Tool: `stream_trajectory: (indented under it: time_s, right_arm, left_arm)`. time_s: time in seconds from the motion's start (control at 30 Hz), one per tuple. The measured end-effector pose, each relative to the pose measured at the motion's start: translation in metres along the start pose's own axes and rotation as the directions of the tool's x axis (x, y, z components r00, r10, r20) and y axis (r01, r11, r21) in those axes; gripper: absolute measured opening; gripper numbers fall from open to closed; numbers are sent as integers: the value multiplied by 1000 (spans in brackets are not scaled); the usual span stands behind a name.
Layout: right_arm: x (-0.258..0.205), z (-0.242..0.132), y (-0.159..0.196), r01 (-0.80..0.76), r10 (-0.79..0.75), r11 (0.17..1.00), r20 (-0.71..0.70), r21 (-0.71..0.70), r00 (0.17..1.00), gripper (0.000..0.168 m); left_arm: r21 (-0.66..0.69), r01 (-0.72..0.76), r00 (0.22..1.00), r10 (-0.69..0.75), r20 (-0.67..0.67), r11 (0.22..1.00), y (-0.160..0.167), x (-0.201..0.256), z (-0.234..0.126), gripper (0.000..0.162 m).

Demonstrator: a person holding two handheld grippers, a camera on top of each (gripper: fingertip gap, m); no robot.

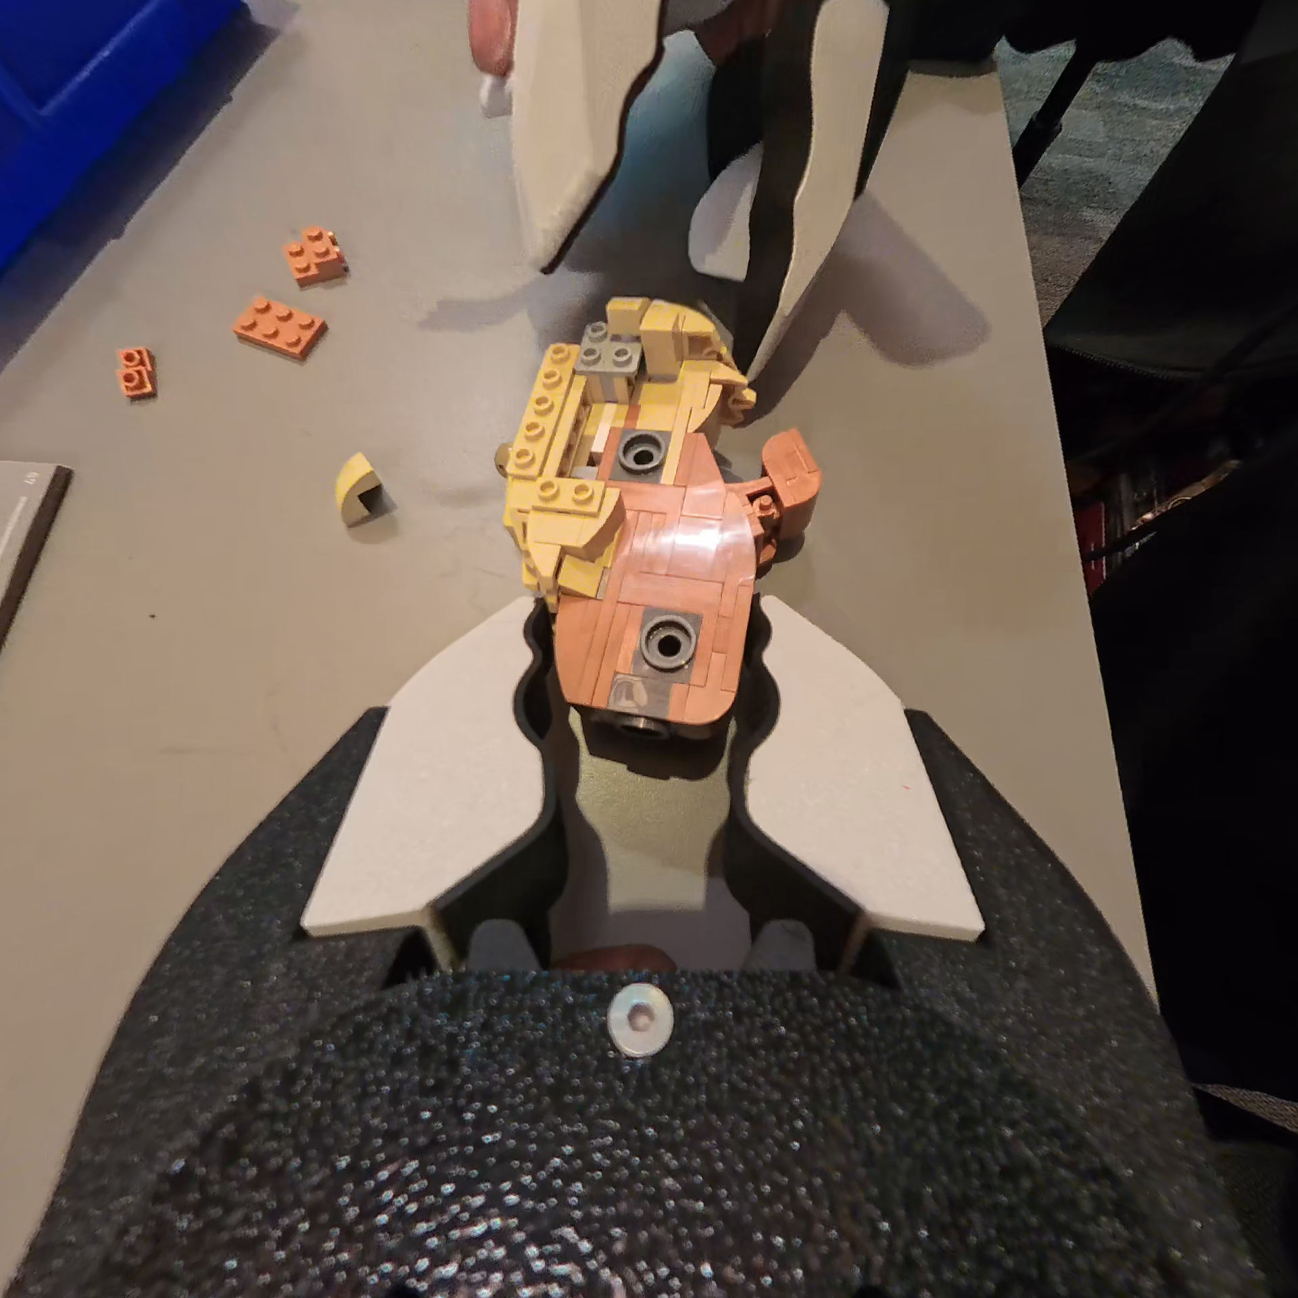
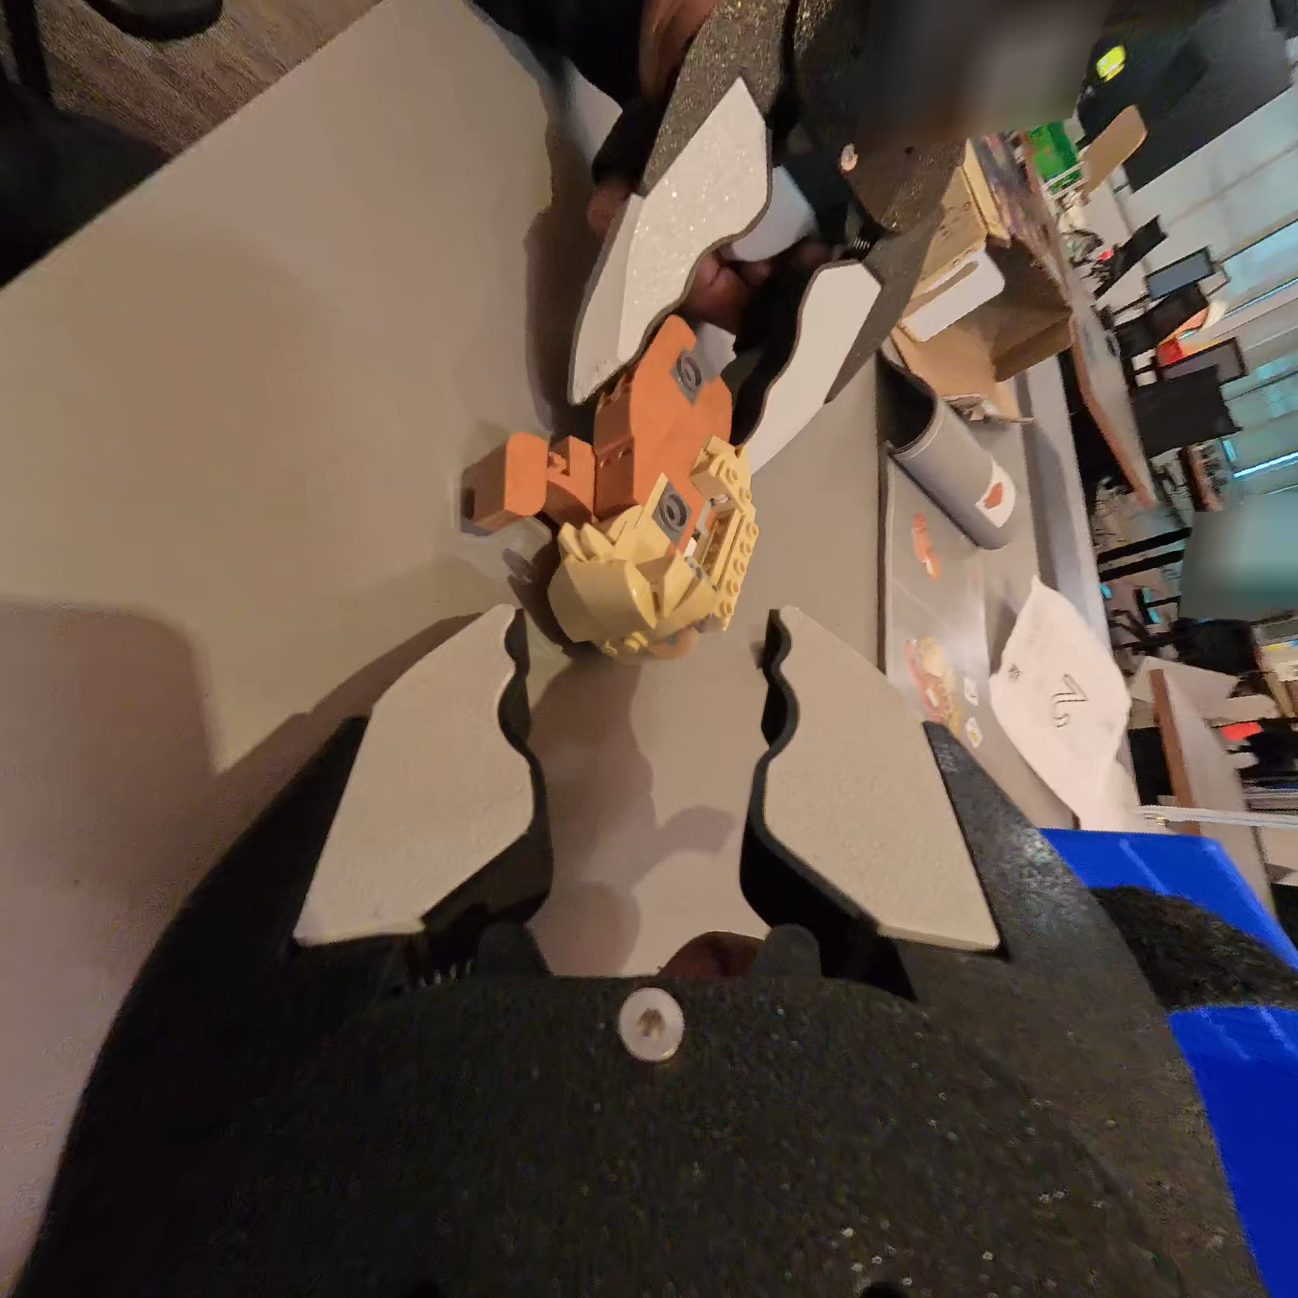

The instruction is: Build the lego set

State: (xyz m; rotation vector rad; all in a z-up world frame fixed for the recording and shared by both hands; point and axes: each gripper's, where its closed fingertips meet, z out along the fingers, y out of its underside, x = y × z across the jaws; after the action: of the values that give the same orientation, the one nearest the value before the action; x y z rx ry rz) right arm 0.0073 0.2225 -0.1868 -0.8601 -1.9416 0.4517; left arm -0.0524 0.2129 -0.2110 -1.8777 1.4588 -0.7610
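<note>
A part-built lego model (image 1: 653, 534) with a brown body and a tan front lies on the grey table (image 1: 281, 702). My left gripper (image 1: 646, 611) is shut on the model's brown end, with a grey round stud between its fingers. In the right wrist view the model (image 2: 632, 449) lies just ahead of my right gripper (image 2: 646, 614), which is open and empty, its tips beside the tan end. The left gripper (image 2: 667, 414) shows there too, closed around the brown end. The right gripper's white fingers (image 1: 583, 154) hang above the far end of the model.
Loose orange plates (image 1: 279, 327) and a tan curved piece (image 1: 362, 499) lie left of the model. A blue bin (image 1: 70, 105) stands at the far left and a booklet (image 1: 28, 520) at the left edge. The table edge (image 1: 1053, 492) runs close on the right. A white bag (image 2: 1060, 702) lies beyond. Tip to tip, the grippers are about 7 cm apart.
</note>
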Motion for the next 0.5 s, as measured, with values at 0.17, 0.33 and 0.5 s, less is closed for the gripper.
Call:
stream_trajectory:
  time_s: [0.17,0.33,0.5]
  right_arm:
    - [1,1,-4,15,-15,1000,-22,17,1000,61]
    - [1,-1,-8,57,-55,998,-53,31,997,54]
    - [0,-2,-12,96,-93,995,-71,39,993,51]
  left_arm:
    - [-4,-9,1000,9,7,1000,0,0,1,53]
    - [-8,-2,1000,2,5,1000,1,0,1,53]
    - [-13,-4,1000,4,7,1000,1,0,1,53]
